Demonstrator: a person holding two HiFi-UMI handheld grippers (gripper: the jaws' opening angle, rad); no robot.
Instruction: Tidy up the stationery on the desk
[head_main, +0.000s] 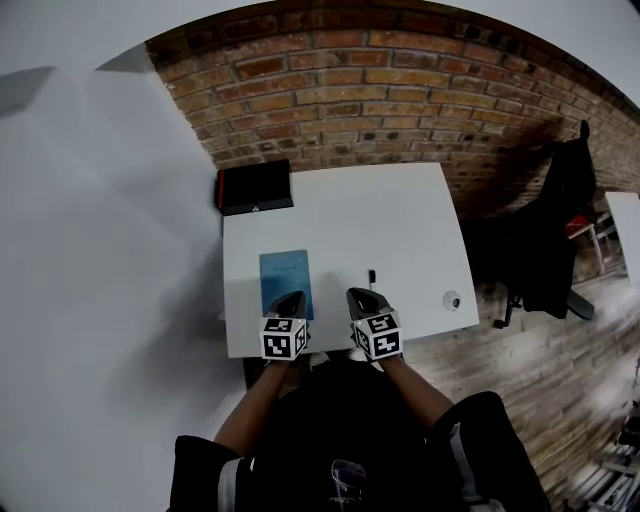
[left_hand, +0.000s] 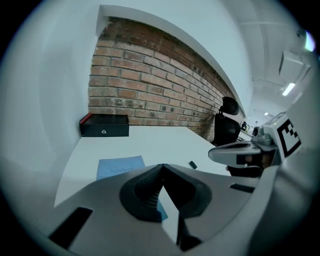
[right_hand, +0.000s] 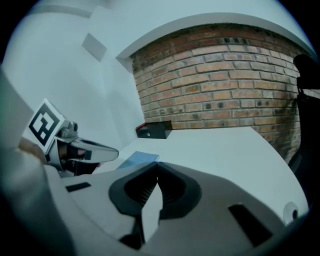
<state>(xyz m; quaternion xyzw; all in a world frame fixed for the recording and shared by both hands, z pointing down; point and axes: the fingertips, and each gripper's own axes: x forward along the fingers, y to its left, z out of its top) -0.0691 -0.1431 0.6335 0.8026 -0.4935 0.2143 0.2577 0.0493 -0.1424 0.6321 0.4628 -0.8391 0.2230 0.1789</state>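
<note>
A blue notebook (head_main: 285, 280) lies flat on the white desk (head_main: 400, 220), near its front left edge. A small black stick-shaped item (head_main: 372, 275) lies to the notebook's right. My left gripper (head_main: 293, 300) hovers over the notebook's near right corner, jaws shut with nothing between them. My right gripper (head_main: 358, 298) hangs beside it near the small black item, also shut and empty. The left gripper view has the notebook (left_hand: 120, 166) ahead of its closed tips (left_hand: 161, 166). From the right gripper (right_hand: 158, 163), the notebook (right_hand: 137, 159) shows to the left.
A black box with a red edge (head_main: 255, 187) stands at the desk's far left corner against the brick wall. A small round object (head_main: 452, 300) sits near the desk's front right corner. A black office chair (head_main: 560, 230) stands right of the desk.
</note>
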